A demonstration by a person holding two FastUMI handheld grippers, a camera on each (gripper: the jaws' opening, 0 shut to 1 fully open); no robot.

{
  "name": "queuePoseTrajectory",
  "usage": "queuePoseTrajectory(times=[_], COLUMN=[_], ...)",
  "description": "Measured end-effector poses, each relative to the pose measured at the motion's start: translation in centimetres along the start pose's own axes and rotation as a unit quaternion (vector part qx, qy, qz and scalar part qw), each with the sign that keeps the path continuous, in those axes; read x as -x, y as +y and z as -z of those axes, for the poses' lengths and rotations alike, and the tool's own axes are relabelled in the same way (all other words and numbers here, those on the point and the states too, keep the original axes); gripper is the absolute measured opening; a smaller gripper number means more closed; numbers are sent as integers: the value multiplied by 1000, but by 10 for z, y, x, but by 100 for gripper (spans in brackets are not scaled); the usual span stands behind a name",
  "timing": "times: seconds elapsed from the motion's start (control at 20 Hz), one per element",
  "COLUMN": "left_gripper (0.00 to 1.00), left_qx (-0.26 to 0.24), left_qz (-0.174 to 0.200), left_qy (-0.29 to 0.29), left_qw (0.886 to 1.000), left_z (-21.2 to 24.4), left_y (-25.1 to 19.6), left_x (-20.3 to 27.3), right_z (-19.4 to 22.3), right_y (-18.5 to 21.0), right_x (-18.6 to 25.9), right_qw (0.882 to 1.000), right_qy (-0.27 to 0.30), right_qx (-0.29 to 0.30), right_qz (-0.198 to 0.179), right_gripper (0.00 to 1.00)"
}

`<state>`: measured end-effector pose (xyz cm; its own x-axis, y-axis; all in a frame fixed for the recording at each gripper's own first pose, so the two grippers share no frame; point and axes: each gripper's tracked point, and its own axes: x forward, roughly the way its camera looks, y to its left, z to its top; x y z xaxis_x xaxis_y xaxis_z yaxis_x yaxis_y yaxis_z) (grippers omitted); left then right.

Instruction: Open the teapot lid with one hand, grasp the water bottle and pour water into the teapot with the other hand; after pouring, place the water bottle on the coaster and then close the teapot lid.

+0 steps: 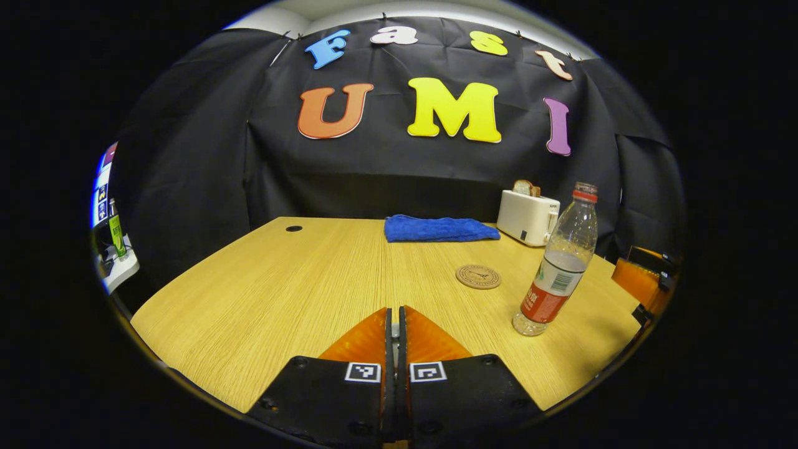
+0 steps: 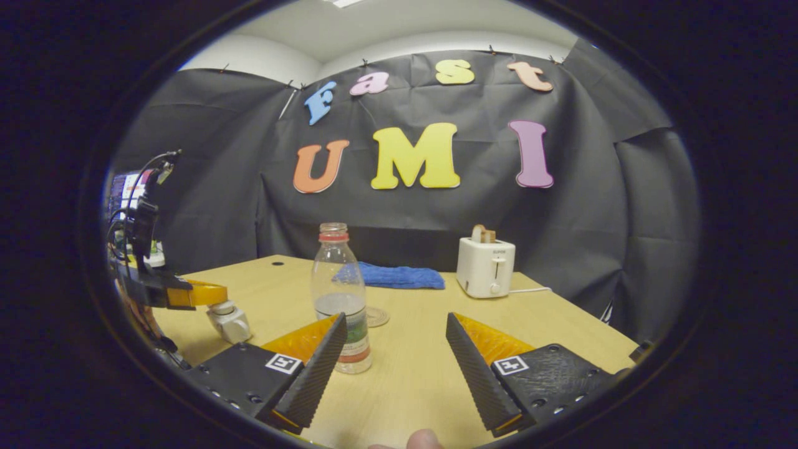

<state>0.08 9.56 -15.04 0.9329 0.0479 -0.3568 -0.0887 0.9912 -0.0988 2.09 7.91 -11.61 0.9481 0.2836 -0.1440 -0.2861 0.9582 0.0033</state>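
In the left gripper view we see our left gripper (image 1: 394,324) clenched, its 2 fingers pressed together over the table (image 1: 262,293). The water bottle (image 1: 557,262) stands upright, uncapped, just beside the coaster (image 1: 478,276). In the right gripper view our right gripper (image 2: 399,349) is released, near the bottle; the left one appears to pinch the teapot lid (image 2: 228,321).

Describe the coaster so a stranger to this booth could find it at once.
Start at the wooden table and look toward its far edge, where a blue towel lies beside a white toaster. Just in front of them, near the water bottle, lies the coaster: the sole flat, round, brown disc there.
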Motion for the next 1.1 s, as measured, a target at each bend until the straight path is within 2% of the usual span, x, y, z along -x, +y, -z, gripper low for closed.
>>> queuePoseTrajectory(times=[0.15, 0.2, 0.25, 0.3, 0.45, 0.5, 0.7, 0.8, 0.95, 1.0, 1.05, 1.1], left_gripper=[3, 3, 3, 3, 3, 3, 3, 3, 3, 3, 3, 3], left_qx=[1, 8, 16, 22, 36, 38, 28, 20, 17, 15, 14, 14], left_qz=[0, 2, 1, 1, -4, -4, -2, -1, 2, 1, -1, -1], left_qy=[-19, -25, -30, -37, -51, -54, -62, -64, -70, -71, -71, -70], left_qw=[1000, 1000, 999, 999, 998, 998, 998, 998, 997, 997, 997, 997], left_z=[-12, -15, -19, -22, -28, -30, -37, -40, -46, -47, -48, -47], left_y=[3, 5, 7, 8, 14, 15, 16, 17, 17, 18, 20, 22], left_x=[7, 9, 11, 14, 18, 20, 24, 25, 28, 29, 30, 31], right_z=[6, 8, 8, 9, 9, 9, 7, 10, 17, 18, 20, 19], right_y=[15, 18, 22, 25, 35, 39, 49, 52, 52, 53, 53, 51], right_x=[-5, -6, -10, -12, -25, -31, -53, -62, -73, -75, -76, -77], right_qw=[1000, 1000, 999, 999, 999, 999, 999, 998, 998, 998, 998, 998], right_qy=[13, 16, 17, 17, 16, 17, 20, 26, 40, 44, 47, 48], right_qx=[5, 6, 7, 8, 10, 10, 14, 10, -5, -10, -14, -16], right_qz=[-20, -24, -28, -33, -41, -45, -48, -48, -44, -45, -43, -41], right_gripper=[98, 93, 93, 98, 96, 99, 96, 98, 93, 83, 83, 77])
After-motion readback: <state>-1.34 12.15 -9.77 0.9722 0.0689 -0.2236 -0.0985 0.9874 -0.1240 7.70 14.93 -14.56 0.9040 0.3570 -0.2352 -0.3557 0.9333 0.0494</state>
